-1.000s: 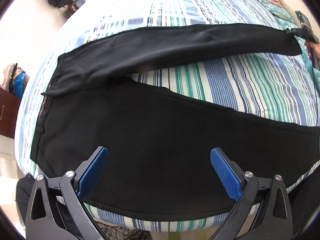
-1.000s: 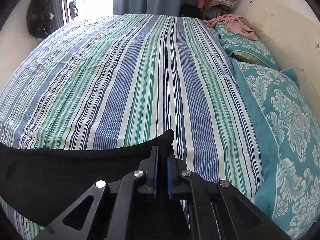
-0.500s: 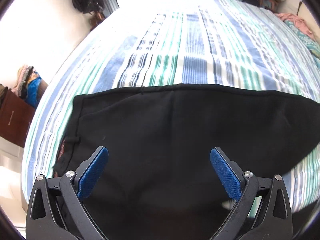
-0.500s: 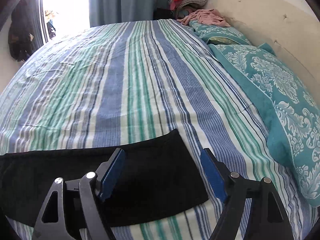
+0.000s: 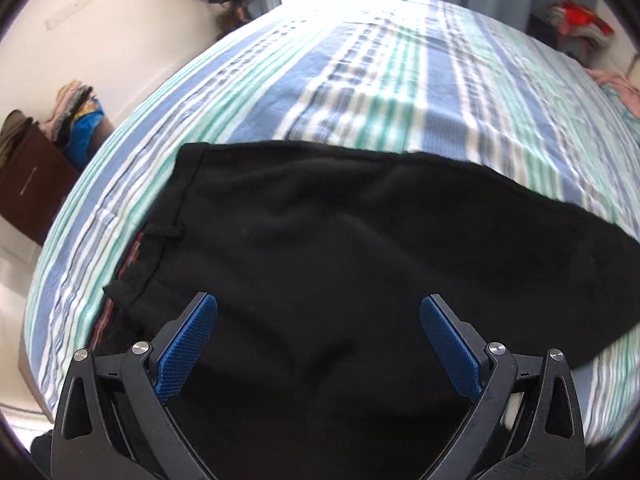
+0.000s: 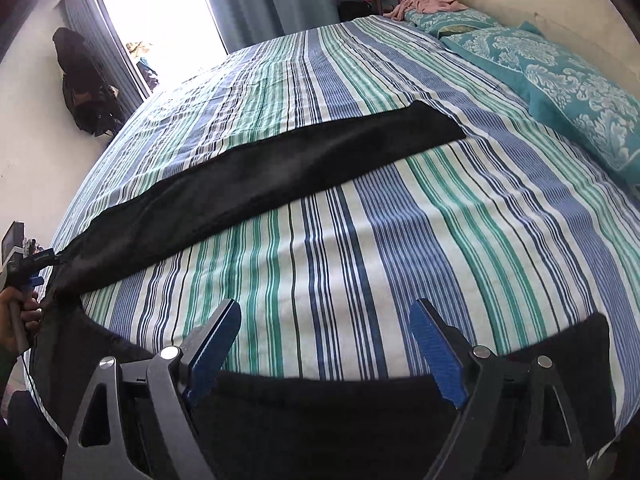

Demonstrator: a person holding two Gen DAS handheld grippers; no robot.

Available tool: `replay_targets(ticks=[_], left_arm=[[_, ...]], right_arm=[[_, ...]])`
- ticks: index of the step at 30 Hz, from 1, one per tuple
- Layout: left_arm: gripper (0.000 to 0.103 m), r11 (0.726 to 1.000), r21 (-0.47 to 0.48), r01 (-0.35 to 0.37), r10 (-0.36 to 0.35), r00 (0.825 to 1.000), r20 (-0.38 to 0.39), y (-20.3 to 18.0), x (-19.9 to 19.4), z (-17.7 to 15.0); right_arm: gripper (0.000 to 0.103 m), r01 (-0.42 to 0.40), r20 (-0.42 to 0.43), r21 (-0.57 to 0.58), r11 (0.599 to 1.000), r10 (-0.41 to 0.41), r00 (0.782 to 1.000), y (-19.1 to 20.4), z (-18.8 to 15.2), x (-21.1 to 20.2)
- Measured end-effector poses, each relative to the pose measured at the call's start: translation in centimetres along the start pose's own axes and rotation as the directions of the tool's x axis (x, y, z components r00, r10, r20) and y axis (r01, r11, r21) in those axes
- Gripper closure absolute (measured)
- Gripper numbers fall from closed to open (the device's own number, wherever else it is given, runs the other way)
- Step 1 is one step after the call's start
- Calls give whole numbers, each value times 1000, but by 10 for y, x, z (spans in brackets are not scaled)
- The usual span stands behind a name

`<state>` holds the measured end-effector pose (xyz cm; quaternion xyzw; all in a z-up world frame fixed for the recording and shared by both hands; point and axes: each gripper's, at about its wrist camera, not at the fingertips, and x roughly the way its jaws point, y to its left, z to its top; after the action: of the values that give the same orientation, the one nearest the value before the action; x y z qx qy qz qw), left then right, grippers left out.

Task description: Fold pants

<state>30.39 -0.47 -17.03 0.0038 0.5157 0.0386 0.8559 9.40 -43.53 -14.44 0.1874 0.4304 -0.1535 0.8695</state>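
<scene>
Black pants [image 5: 340, 248] lie flat on the striped bed. In the left wrist view the waistband [image 5: 160, 236] is at the left, with a belt loop showing. My left gripper [image 5: 318, 320] is open over the upper part of the pants, holding nothing. In the right wrist view one leg [image 6: 280, 176] stretches across the bed towards the pillows. The other leg [image 6: 328, 408] lies along the near edge. My right gripper [image 6: 325, 324] is open above the near leg, empty. The left gripper also shows at the far left of the right wrist view [image 6: 24, 264], by the waist.
A striped sheet [image 6: 360, 240] covers the bed. Teal patterned pillows [image 6: 560, 80] lie along the right wall. Pink clothes [image 6: 424, 2] lie near the far corner. A brown cabinet [image 5: 28, 184] with piled clothes stands left of the bed. A dark bag [image 6: 84, 88] hangs beside the window.
My right gripper has opened, let go of the leg cuff and pulled back to the near leg. My left gripper has moved in over the waist, still open.
</scene>
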Motion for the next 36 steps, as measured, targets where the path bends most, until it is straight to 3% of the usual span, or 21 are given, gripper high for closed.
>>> replay_targets(ticks=[2,4,6,8,9,12,16,21,25,27,29,32,36], left_arm=[[1,990,89,105,-103,994,-30,-24,-22,-46],[1,973,154,170,-159,984,-82,-49,-33,-90],[1,967,188,174,-152,980,-128,-65,-37,-129],[1,973,200,115,-99,991,-89,-73,-44,-155],[1,973,208,100,-90,994,-61,-75,-47,-160],[1,975,190,112,-94,991,-98,-75,-47,-156],[0,980,162,111,-93,989,-117,-63,-51,-158],[0,968,211,133,-122,990,-64,-64,-53,-167],[0,965,228,128,-124,992,-30,-64,-56,-171],[0,964,236,126,-126,992,-18,-67,-58,-176],[0,963,237,128,-127,992,-17,-70,-59,-177],[0,962,242,125,-123,992,-22,-73,-63,-184],[0,958,260,124,-124,992,-16,-66,-57,-180]], right_arm=[[16,31,-39,43,999,-30,999,-6,-26,-4],[16,83,-64,114,990,-76,995,-25,-49,-6],[16,195,-104,193,962,-177,979,-56,-65,-7],[16,226,-97,279,933,-207,974,-88,-73,-12],[16,209,-66,302,930,-199,978,-97,-73,-18],[16,295,-44,232,927,-293,955,-93,-70,-28],[16,194,22,169,966,-200,979,-48,-75,-45],[15,79,42,32,996,-80,996,40,-91,-43],[12,21,32,-113,993,-18,999,100,-112,-35],[8,39,43,-226,973,-30,999,122,-122,-30],[5,76,25,-288,955,-71,997,131,-130,-19],[0,82,-86,-283,955,-110,990,126,-143,5],[0,84,-69,-274,958,-107,992,123,-145,6]])
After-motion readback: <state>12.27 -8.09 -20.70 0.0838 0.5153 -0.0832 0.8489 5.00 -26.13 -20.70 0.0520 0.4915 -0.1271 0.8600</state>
